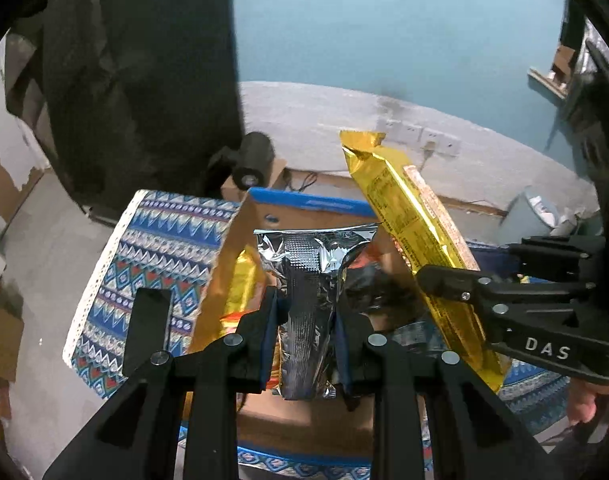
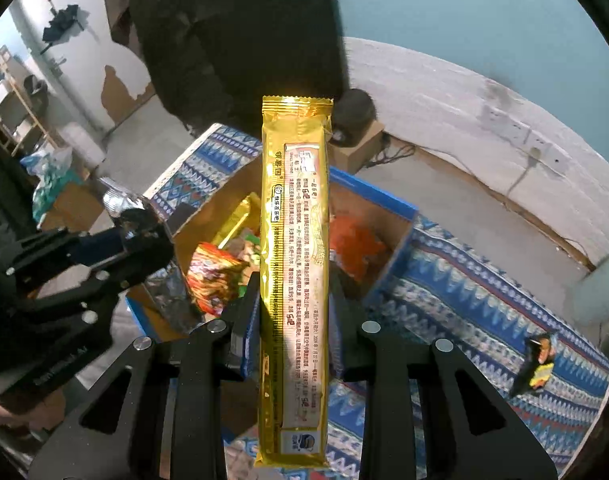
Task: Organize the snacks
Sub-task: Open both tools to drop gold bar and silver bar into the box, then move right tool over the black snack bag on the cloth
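Observation:
My left gripper (image 1: 306, 312) is shut on a silver foil snack packet (image 1: 310, 280) and holds it upright over the open cardboard box (image 1: 224, 256). My right gripper (image 2: 294, 300) is shut on a long gold snack pack (image 2: 294, 272), held upright above the same box (image 2: 388, 248). The gold pack also shows in the left wrist view (image 1: 416, 236), with the right gripper (image 1: 444, 276) at its side. The left gripper shows in the right wrist view (image 2: 140, 236) at the box's left edge. Inside the box lie a gold pack (image 2: 236, 220), a red-orange packet (image 2: 212, 276) and an orange packet (image 2: 356, 244).
The box stands on a blue patterned cloth (image 1: 160, 248), which also shows in the right wrist view (image 2: 484, 292). A small dark and yellow snack (image 2: 538, 364) lies on the cloth at the right. A grey bin (image 1: 532, 212) stands on the floor by the wall. A dark coat (image 1: 136, 80) hangs behind.

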`<action>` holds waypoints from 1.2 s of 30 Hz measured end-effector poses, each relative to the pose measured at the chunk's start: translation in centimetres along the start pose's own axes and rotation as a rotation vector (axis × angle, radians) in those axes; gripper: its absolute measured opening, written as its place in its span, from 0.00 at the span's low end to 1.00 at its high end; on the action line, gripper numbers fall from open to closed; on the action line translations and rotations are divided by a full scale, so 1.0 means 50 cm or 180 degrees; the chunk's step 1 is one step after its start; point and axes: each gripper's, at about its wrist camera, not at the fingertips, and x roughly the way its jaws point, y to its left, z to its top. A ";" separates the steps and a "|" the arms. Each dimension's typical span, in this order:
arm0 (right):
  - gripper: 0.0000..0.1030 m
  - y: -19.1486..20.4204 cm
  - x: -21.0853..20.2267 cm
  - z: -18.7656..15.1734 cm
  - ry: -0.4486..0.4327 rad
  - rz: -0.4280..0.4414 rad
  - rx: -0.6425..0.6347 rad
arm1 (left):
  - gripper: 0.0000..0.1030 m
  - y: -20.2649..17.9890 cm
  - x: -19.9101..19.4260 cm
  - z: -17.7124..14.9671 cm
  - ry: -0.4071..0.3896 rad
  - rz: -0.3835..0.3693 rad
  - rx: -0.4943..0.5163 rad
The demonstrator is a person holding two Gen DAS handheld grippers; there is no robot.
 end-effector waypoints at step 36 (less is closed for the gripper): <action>0.73 -0.116 -0.059 -0.061 -0.0019 -0.0210 0.0353 | 0.81 -0.104 0.030 -0.003 0.0258 0.0076 0.0282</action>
